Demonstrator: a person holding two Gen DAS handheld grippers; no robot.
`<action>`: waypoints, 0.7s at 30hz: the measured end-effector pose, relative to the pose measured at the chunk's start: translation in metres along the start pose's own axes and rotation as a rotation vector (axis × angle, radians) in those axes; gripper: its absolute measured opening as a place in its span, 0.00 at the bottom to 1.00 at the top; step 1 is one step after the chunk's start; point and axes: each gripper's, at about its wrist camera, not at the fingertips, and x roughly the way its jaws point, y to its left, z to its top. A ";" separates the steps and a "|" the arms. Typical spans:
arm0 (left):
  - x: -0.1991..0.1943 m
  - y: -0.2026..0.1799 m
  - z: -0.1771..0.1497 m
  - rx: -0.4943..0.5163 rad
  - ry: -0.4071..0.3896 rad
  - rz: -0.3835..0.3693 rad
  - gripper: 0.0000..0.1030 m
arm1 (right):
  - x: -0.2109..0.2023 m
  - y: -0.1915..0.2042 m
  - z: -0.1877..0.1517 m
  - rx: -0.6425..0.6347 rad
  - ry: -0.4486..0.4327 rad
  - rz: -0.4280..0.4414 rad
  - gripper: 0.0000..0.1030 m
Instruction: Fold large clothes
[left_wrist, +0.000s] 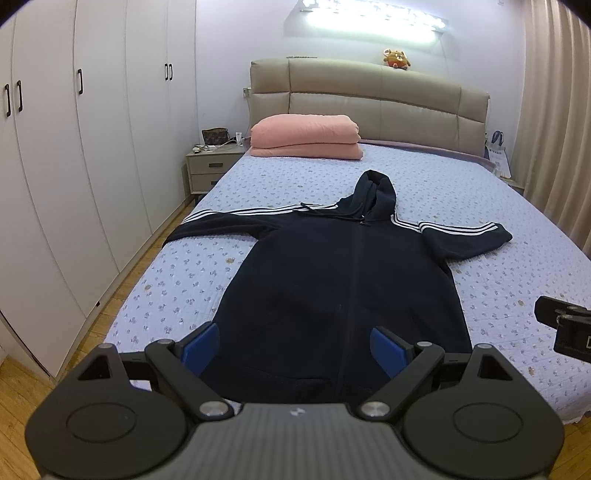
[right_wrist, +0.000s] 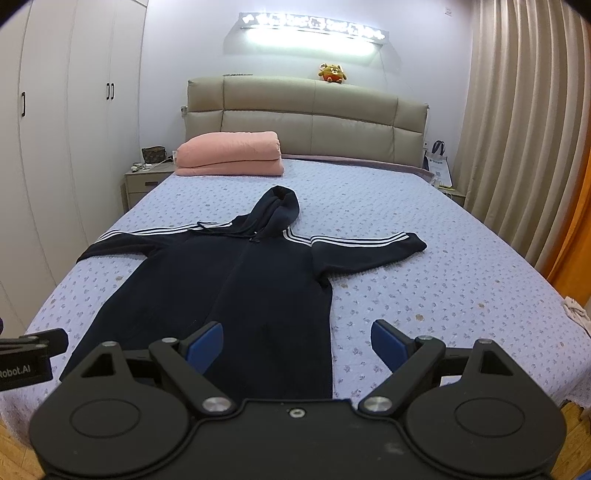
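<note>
A dark navy zip hoodie (left_wrist: 332, 280) (right_wrist: 229, 288) with white sleeve stripes lies flat and face up on the bed, hood toward the headboard, both sleeves spread out sideways. My left gripper (left_wrist: 295, 349) hovers open above the hoodie's hem, its blue pads (left_wrist: 201, 347) wide apart and holding nothing. My right gripper (right_wrist: 297, 345) is open too, above the hem's right corner; one pad is over the cloth, the other over the bedspread. The right gripper's body (left_wrist: 565, 328) shows at the left wrist view's right edge, and the left gripper's body (right_wrist: 29, 356) at the right wrist view's left edge.
The bed (left_wrist: 498, 280) (right_wrist: 461, 280) has a lilac flowered cover. A folded pink quilt (left_wrist: 306, 136) (right_wrist: 229, 153) lies by the padded headboard. White wardrobes (left_wrist: 74, 166) line the left wall, a nightstand (left_wrist: 208, 168) stands at the bed's left, curtains (right_wrist: 524, 129) hang on the right.
</note>
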 end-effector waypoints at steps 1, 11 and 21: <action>0.000 0.000 0.000 0.000 -0.001 -0.001 0.88 | 0.000 0.000 0.000 0.001 0.000 -0.001 1.00; -0.005 0.001 -0.002 -0.006 -0.008 -0.004 0.88 | -0.003 0.004 -0.001 -0.009 -0.010 0.002 1.00; -0.010 0.002 -0.003 -0.008 -0.013 -0.010 0.88 | -0.007 0.006 -0.005 -0.014 -0.013 0.006 1.00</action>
